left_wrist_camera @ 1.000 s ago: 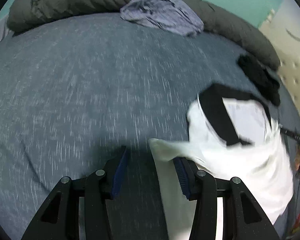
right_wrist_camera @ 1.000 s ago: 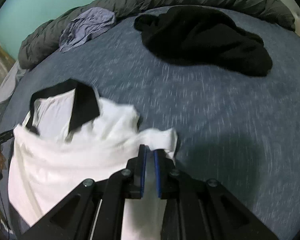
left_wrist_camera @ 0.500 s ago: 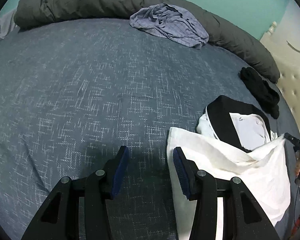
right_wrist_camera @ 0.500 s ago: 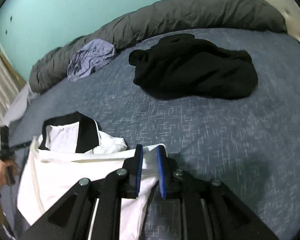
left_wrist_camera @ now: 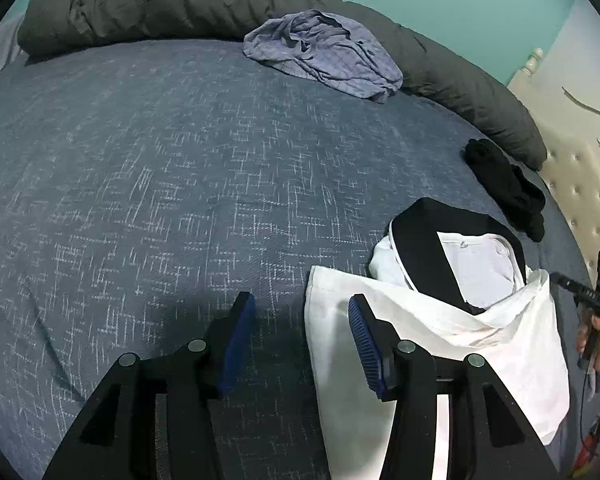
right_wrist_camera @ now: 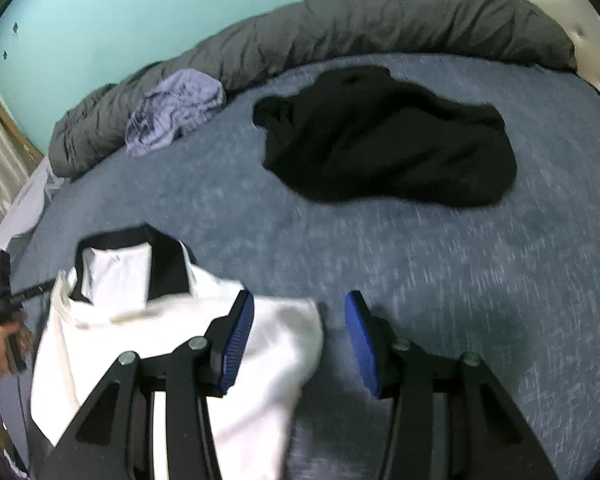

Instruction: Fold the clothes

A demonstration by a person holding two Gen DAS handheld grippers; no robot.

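Observation:
A white shirt with a black collar lies on the blue bed sheet, its lower part folded up over the chest. My left gripper hovers at the shirt's left edge. Its jaws are opening, and a strip of white cloth lies below and between them, clear of the pads. My right gripper is over the shirt's right corner. Its jaws are also opening, and that corner lies loose between the pads. Neither gripper holds the cloth.
A crumpled black garment lies farther up the bed, also seen small as the black garment. A lilac garment rests against the rolled grey duvet at the back. A padded cream headboard borders the right.
My right gripper has gone from shut on the shirt's corner to wide apart, letting the cloth go. The flapping shirt has settled flat on the bed. The left gripper stays where it was.

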